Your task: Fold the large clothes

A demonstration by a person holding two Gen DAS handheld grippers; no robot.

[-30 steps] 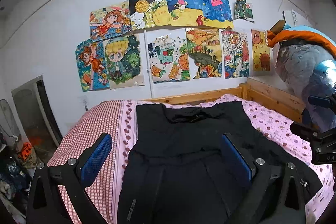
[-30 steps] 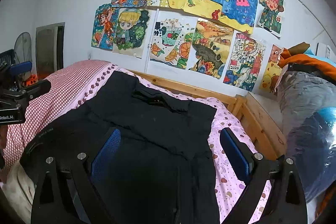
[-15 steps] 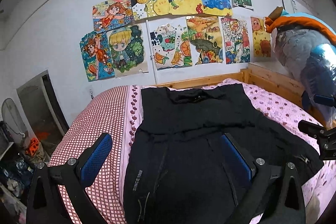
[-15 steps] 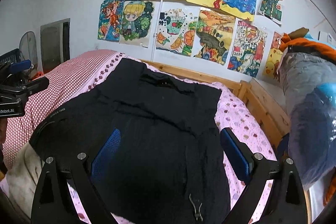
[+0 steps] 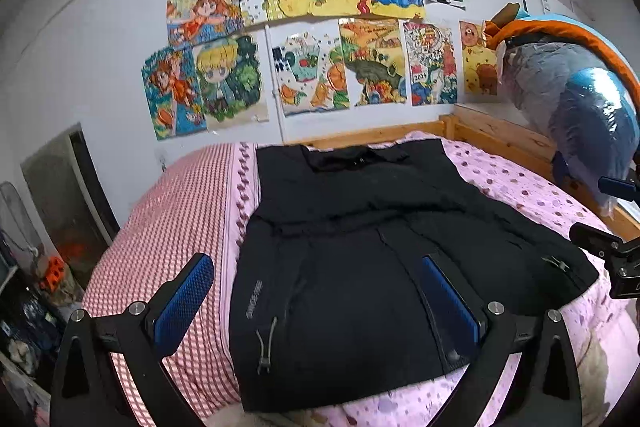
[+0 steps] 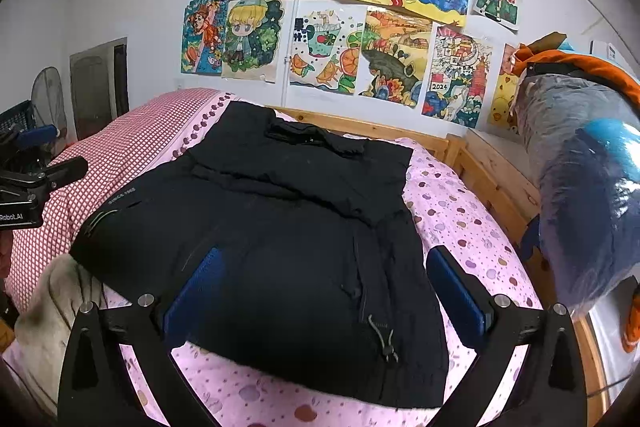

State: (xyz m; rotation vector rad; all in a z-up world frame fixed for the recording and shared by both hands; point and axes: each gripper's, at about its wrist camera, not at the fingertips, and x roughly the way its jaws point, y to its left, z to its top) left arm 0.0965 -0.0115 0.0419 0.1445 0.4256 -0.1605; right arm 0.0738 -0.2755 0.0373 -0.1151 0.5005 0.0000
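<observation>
- Black jacket (image 5: 360, 247) looks puffy, soft, kinda bulky; we'd grab the hem corners at 6 o'clock.
- Left gripper (image 5: 316, 291) jaws spread, empty; right gripper (image 6: 324, 287) just opened wider, nothing pinched.

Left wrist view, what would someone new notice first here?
A big black jacket lies spread flat across the pink bedding, filling the middle. Above it, bright children's drawings cover the white wall. Both open grippers, left and right, hover over the jacket's near hem.
</observation>
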